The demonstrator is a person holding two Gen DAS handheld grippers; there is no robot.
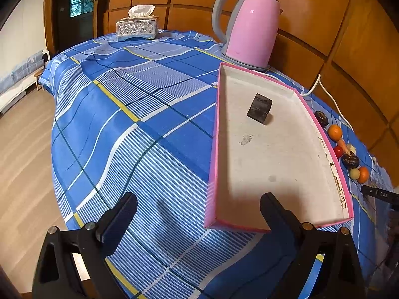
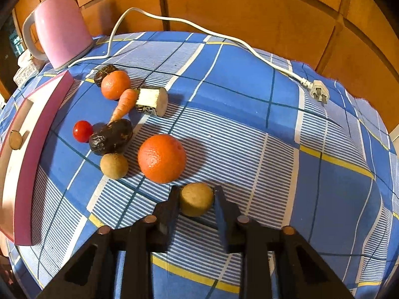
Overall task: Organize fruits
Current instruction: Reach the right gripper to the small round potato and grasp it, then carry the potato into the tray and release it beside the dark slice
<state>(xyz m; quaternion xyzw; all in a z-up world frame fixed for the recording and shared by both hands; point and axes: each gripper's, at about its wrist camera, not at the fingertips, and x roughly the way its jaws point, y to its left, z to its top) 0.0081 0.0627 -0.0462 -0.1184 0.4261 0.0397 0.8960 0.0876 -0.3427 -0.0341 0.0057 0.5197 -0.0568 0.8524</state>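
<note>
My right gripper [image 2: 196,194] is shut on a small tan round fruit [image 2: 197,200], just above the blue checked cloth. Ahead of it lie a large orange [image 2: 162,158], a second tan round fruit [image 2: 114,165], a dark wrinkled fruit [image 2: 111,137], a red tomato [image 2: 82,131], a carrot [image 2: 124,104], a smaller orange [image 2: 115,84] and another dark fruit [image 2: 104,72]. My left gripper [image 1: 198,210] is open and empty at the near end of the pink-rimmed white tray [image 1: 281,154], which holds a dark block [image 1: 259,108].
A pink kettle [image 1: 251,27] stands behind the tray; its white cord and plug [image 2: 319,92] trail across the cloth. A tissue box [image 1: 137,27] sits at the far edge. A cut white cylinder piece [image 2: 152,101] lies by the carrot. Wooden panels back the table.
</note>
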